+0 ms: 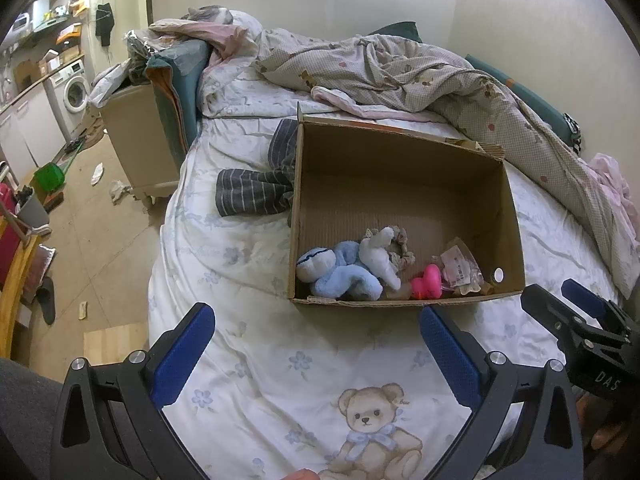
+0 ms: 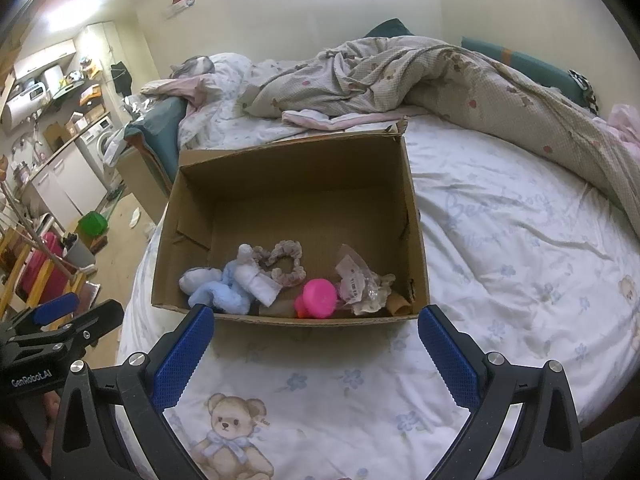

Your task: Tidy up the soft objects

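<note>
Left to right. Left gripper (image 1: 316,344): blue-padded fingers spread wide apart, nothing between them, held above the white floral bedsheet (image 1: 248,280) near the bed's front edge. Striped grey garment (image 1: 256,188): lies crumpled on the sheet, touching the outer left wall of the cardboard box (image 1: 404,168); its long axis runs from the front left toward the box's far left corner. Cardboard box: open at the top, resting on the sheet, long axis across the bed in the left wrist view. All its contents are gathered along the near wall. Light blue plush toy (image 1: 344,276): on its side in the near left corner, rounded white end toward the left wall, long axis parallel to the near wall. White soft toy (image 1: 378,254): leans on the blue plush, long axis diagonal, upper end toward the far side. Beige scrunchie (image 2: 284,260): flat on the box floor just behind. Pink toy (image 1: 428,284): against the near wall, right of centre. Clear packet (image 1: 460,266): near right corner. Right gripper (image 2: 316,344): fingers likewise wide apart and empty, facing the box's near wall. Checked quilt (image 1: 400,68): bunched behind the box.
</note>
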